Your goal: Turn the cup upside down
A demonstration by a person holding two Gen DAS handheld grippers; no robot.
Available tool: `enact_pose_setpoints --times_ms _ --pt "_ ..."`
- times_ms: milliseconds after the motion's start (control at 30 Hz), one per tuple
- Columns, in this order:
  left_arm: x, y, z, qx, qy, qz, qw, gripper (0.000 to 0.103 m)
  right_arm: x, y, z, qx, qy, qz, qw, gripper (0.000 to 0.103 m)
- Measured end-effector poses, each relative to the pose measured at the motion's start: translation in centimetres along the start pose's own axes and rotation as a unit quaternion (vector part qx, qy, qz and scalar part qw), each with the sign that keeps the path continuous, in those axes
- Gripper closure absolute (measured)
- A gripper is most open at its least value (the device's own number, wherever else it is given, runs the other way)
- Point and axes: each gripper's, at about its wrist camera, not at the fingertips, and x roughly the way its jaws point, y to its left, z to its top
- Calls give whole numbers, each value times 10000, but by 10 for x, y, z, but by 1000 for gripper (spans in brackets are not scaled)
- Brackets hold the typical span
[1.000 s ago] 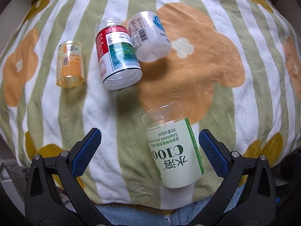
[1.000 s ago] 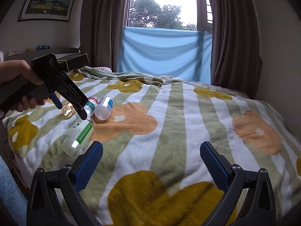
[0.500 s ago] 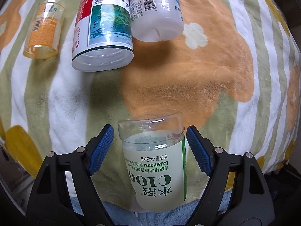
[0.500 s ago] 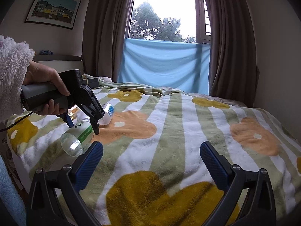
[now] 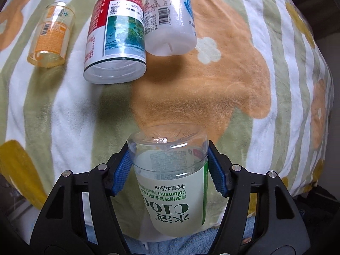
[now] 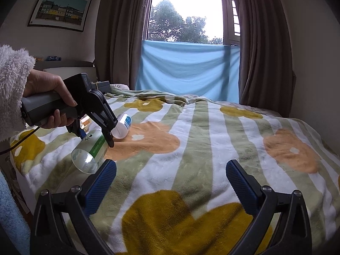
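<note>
Left gripper (image 5: 169,170) blue pads clamp green-label cup (image 5: 172,182) from both sides near clear closed end; cup lies tilted at blanket (image 5: 212,97) near edge. Right gripper (image 6: 170,175) spread wide, empty, above blanket. Beyond: red-label cup (image 5: 115,36), white bottle (image 5: 170,21), orange cup (image 5: 50,35) on sides.

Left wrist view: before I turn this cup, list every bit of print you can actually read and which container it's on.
"C100", with "水溶" beside it: green-label cup, seen upside down, held in the left gripper.
"Calamansi": same cup.
"445ml": same cup, after the characters "净含量".
Red-label cup: small print, unreadable.
White cup: barcode and table, too small.
Orange cup: barcode, text blurred.
</note>
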Motion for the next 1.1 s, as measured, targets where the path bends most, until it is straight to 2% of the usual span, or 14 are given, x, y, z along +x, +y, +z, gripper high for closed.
enact_pose_setpoints --times_ms 133,233,400,633,800,1100 --pt "-36 -7 -11 305 -831 -125 9960 41 5 -3 0 95 80 69 9999 0" --pt "-57 -12 -21 603 -1491 -23 9870 41 6 -3 -1 108 130 116 9998 0" --pt "-76 -20 -46 983 -2201 206 9703 42 9 0 -2 19 201 157 9997 0" --pt "-70 -29 -70 1365 -2689 502 9521 42 17 12 -4 -250 382 272 9986 0" --pt "-64 -32 -74 1464 -2903 523 9442 42 24 21 -6 -475 552 416 9965 0" --pt "-56 -29 -72 1433 -2952 443 9436 42 36 32 -12 -701 838 596 9922 0"
